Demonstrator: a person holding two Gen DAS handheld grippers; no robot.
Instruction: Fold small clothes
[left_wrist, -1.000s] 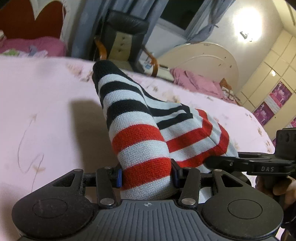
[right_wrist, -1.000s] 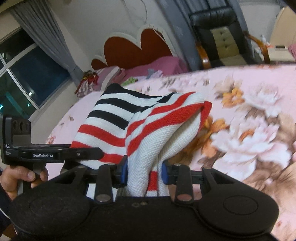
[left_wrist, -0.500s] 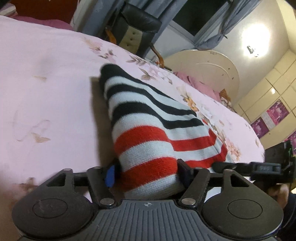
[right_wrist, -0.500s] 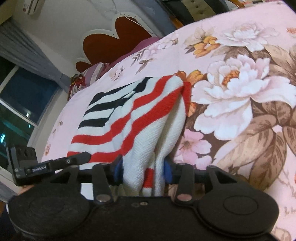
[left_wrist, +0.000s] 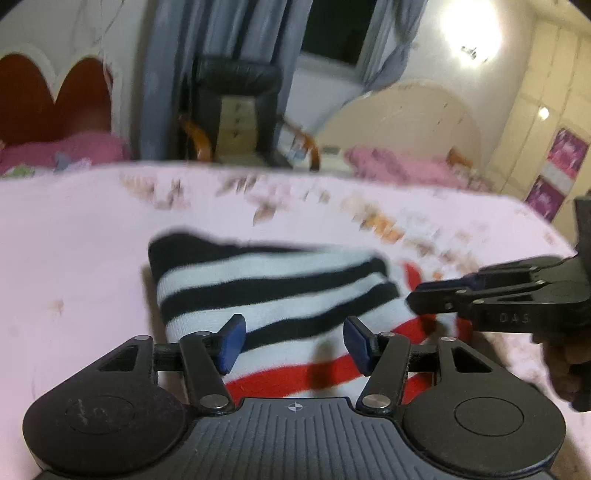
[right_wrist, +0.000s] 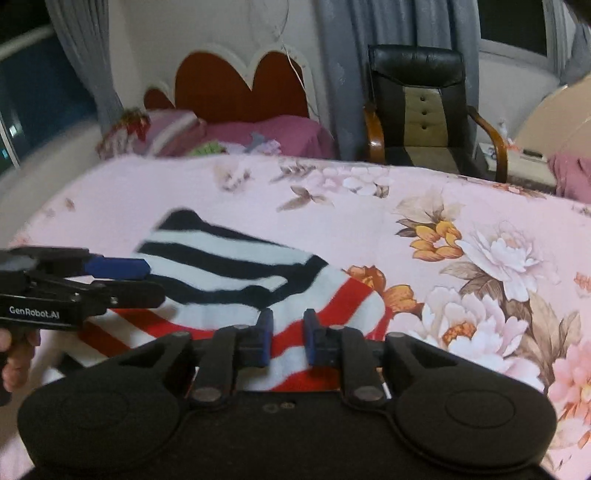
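Observation:
A striped knit garment (left_wrist: 266, 291), black, white and red, lies folded flat on the pink floral bedspread (left_wrist: 74, 236); it also shows in the right wrist view (right_wrist: 236, 280). My left gripper (left_wrist: 293, 345) is open just above its near edge, with nothing between the blue pads. My right gripper (right_wrist: 288, 339) is open a little, over the red-striped near edge, and holds nothing. Each gripper shows in the other's view: the right one (left_wrist: 443, 295), the left one (right_wrist: 122, 277).
The bedspread (right_wrist: 480, 258) spreads wide to the right with large flowers. A black and tan armchair (right_wrist: 421, 110) stands behind the bed. A red heart-shaped headboard (right_wrist: 240, 85) and pink bedding are at the back left.
Both grippers have let go of the garment and pulled back. The garment, held up and draped before, now lies flat and folded on the bed.

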